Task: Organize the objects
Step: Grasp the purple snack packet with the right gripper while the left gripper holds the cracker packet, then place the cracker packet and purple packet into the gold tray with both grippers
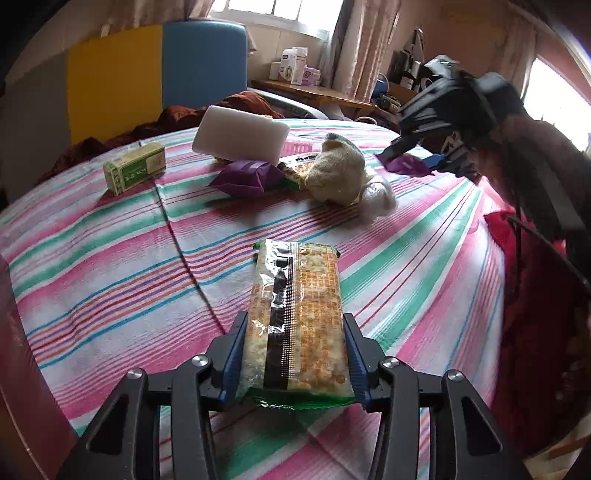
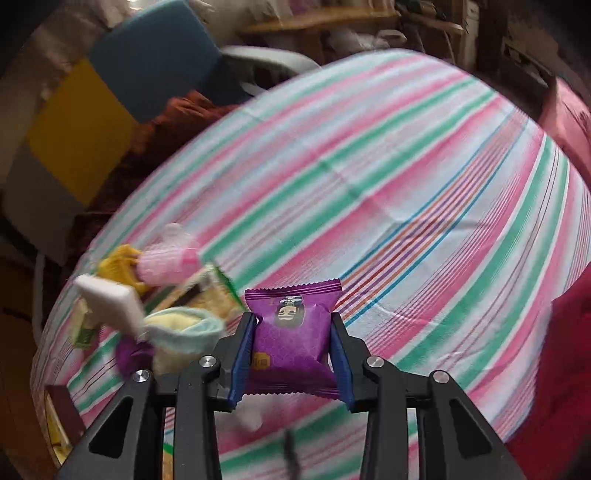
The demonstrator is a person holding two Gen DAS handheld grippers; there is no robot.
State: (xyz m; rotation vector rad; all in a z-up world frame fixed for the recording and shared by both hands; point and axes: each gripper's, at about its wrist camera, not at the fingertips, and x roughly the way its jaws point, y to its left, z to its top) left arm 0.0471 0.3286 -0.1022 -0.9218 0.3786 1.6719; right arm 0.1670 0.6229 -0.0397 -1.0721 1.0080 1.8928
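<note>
Purple packet clamped in downward-tilted right gripper; left gripper pinches cracker pack.

Far beyond the tongs: a yellow and blue padded headboard, a sunlit window, pinkish curtains, a wooden shelf bearing white boxes.

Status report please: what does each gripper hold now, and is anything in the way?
Left gripper shut on cracker packet. Right gripper shut on purple packet. Clutter pile beyond, striped cloth bare between.
</note>
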